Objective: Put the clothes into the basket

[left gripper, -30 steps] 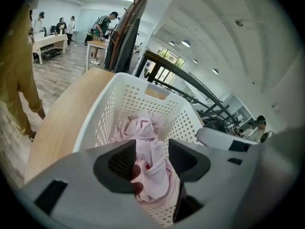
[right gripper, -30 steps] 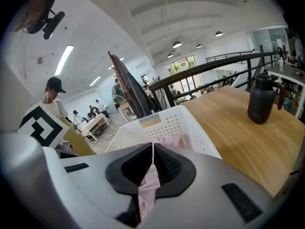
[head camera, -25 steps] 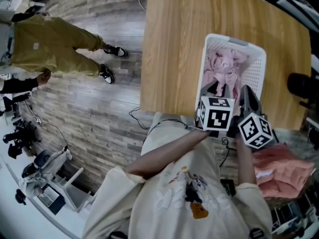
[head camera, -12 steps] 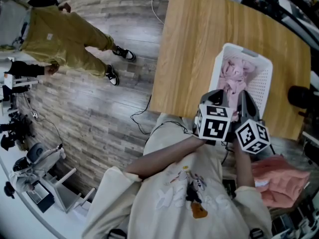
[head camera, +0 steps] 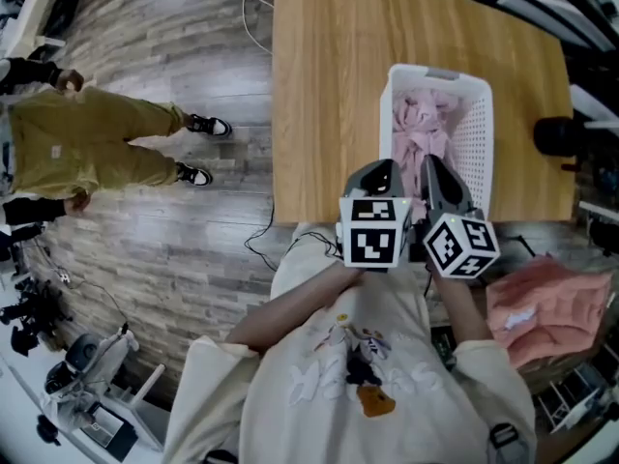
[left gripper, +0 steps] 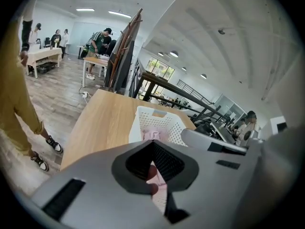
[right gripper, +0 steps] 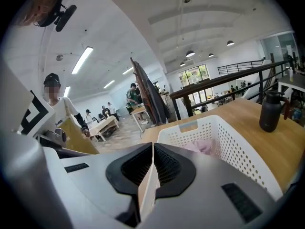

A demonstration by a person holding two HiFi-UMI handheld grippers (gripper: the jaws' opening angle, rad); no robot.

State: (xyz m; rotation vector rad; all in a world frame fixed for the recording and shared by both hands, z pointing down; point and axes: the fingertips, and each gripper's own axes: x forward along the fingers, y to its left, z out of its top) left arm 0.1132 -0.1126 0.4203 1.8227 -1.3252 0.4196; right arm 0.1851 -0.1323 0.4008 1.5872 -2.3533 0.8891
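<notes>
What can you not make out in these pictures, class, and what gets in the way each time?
- Near end of the basket: head view, hidden behind the left tongs and right tongs.
- Whether the left tongs nip the pink clothes: the left gripper view shows pink in their slit, either held or merely behind.
- The peach garment: head view, cut off by the right edge.
</notes>
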